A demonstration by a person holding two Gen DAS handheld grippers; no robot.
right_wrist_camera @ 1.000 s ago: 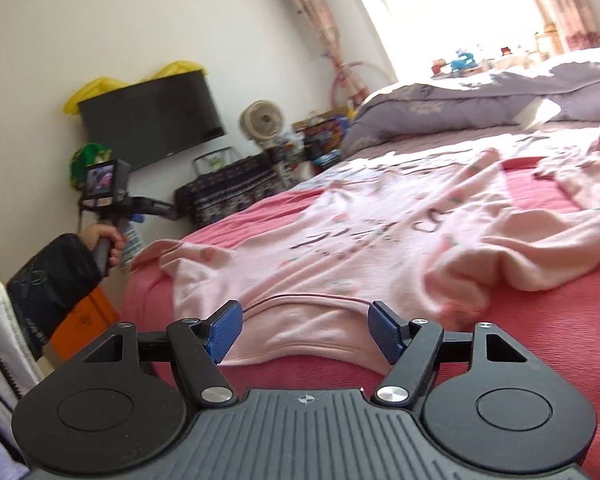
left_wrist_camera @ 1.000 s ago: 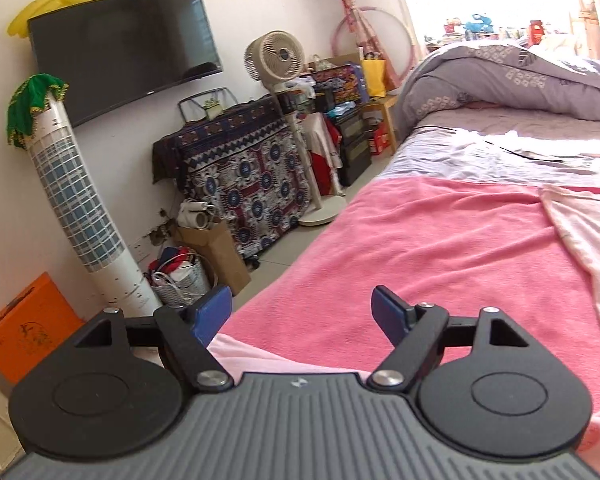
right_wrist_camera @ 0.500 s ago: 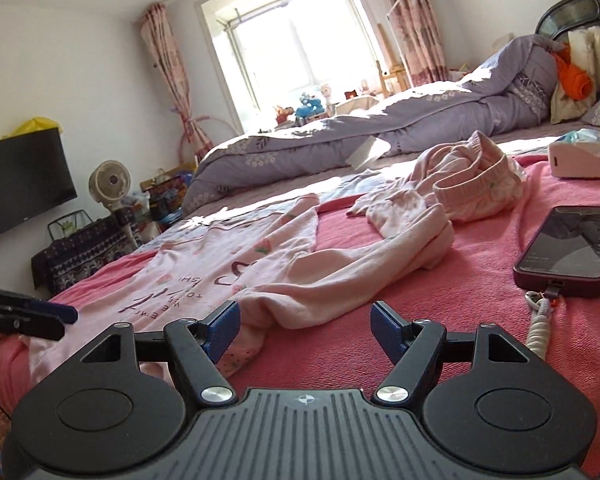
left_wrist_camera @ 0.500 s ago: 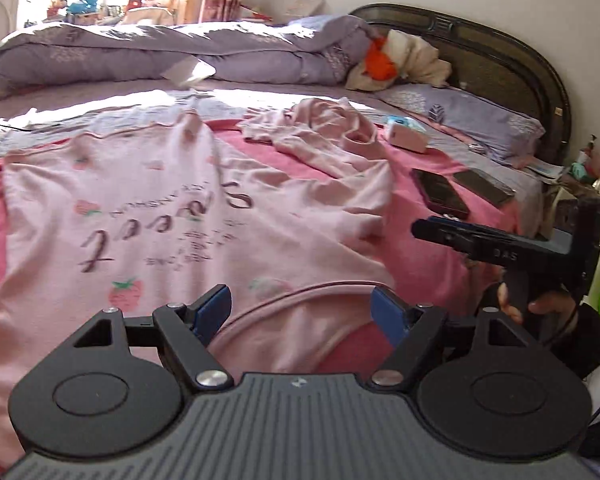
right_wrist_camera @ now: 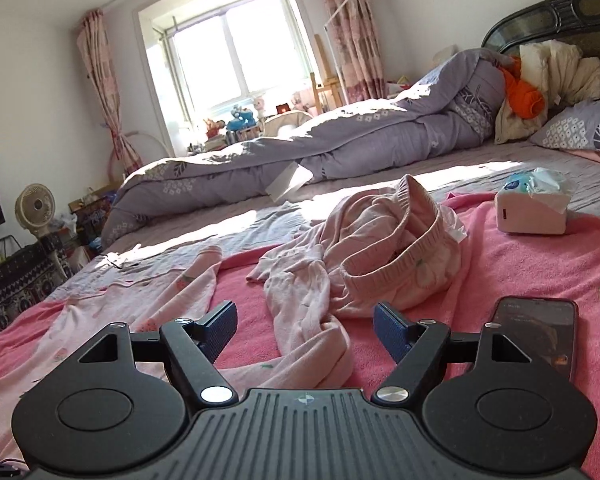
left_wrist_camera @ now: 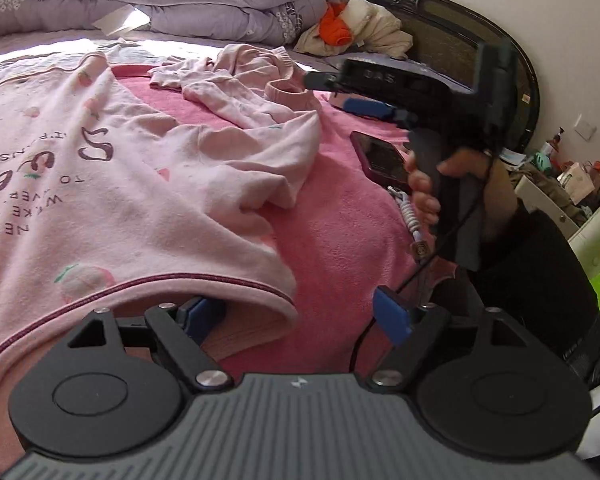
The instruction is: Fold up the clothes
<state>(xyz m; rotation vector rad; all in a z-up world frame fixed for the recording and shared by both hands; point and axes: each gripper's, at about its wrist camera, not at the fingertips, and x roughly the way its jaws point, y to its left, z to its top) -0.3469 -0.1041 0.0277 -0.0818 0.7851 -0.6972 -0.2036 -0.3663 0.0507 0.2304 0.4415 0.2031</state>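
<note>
The pink shirt's [left_wrist_camera: 132, 200] hem hides 1 left tool fingertip [left_wrist_camera: 198, 314]; the frame's left edge crops the shirt; the phone [right_wrist_camera: 536, 336] is partly hidden.

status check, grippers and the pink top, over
Left gripper opening at pink top hem. Right gripper opening, empty. Phone near sleeve.

On the blanket [right_wrist_camera: 520, 264] I see the shirt [left_wrist_camera: 112, 200] spread at left, the trousers [right_wrist_camera: 384, 256] bunched beyond its sleeve, the phone [right_wrist_camera: 540, 328] at right, and the tissue box [right_wrist_camera: 534, 208] farther right. The duvet [right_wrist_camera: 340, 140] lies along the far side.
</note>
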